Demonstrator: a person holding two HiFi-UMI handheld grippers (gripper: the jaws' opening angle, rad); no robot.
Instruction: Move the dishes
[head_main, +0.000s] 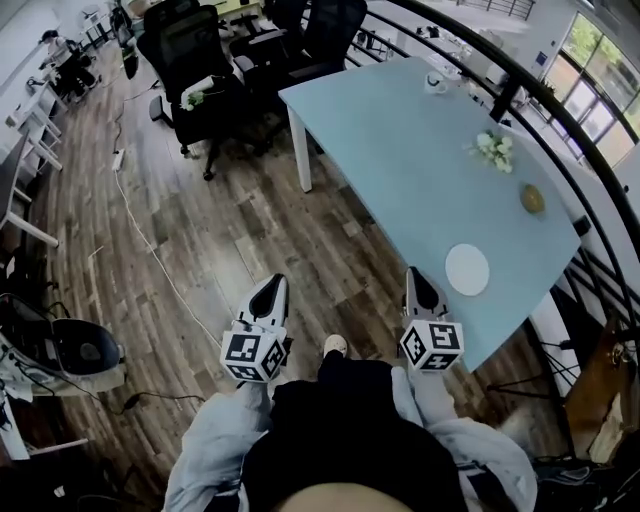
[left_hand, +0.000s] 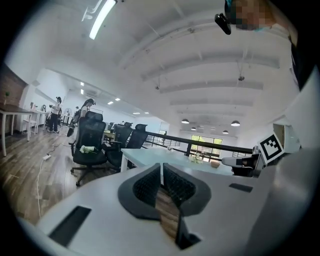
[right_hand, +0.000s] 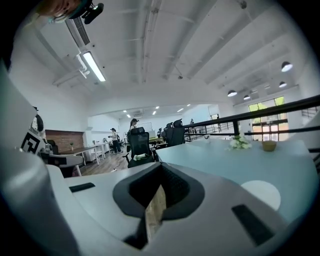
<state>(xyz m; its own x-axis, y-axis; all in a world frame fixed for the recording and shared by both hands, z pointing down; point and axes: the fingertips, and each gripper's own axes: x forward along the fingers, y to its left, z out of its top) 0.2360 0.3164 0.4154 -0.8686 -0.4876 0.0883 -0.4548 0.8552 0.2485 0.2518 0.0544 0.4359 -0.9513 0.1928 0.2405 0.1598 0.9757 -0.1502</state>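
Dishes first. White plate (head_main: 467, 269) lies flat on the light-blue table (head_main: 400, 160), near the table's closest corner, nothing on it. Small brown bowl (head_main: 532, 198) sits further along the same side, close to the far long edge, well apart from the plate. A white cup (head_main: 436, 83) stands at the far end of the table. Bunch of white flowers (head_main: 495, 150) lies between cup and bowl, nearer the bowl.

R gripper (head_main: 417, 277): jaws closed tight, pads together, nothing between them. In head view its tip sits at the table's near long edge, plate just to its right, not touching. Its own view has the plate low right and bowl + flowers beyond, by the railing (head_main: 560, 130).

L gripper (head_main: 272, 287): jaws closed too, nothing held. It's over the wood floor (head_main: 220, 230), off to the left of the table and apart from it. From its camera I see the table end-on, ahead.

Both grippers point roughly the same way, side by side, marker cubes toward me. Grey sleeves behind them; one shoe (head_main: 336, 346) shows between the two.

Around: black office chairs (head_main: 190, 60) past the table's far-left corner, one w/ sth white on its seat. White cable (head_main: 150, 250) trails across the floor at left. People (left_hand: 55, 112) stand far back in the room, too small for detail.
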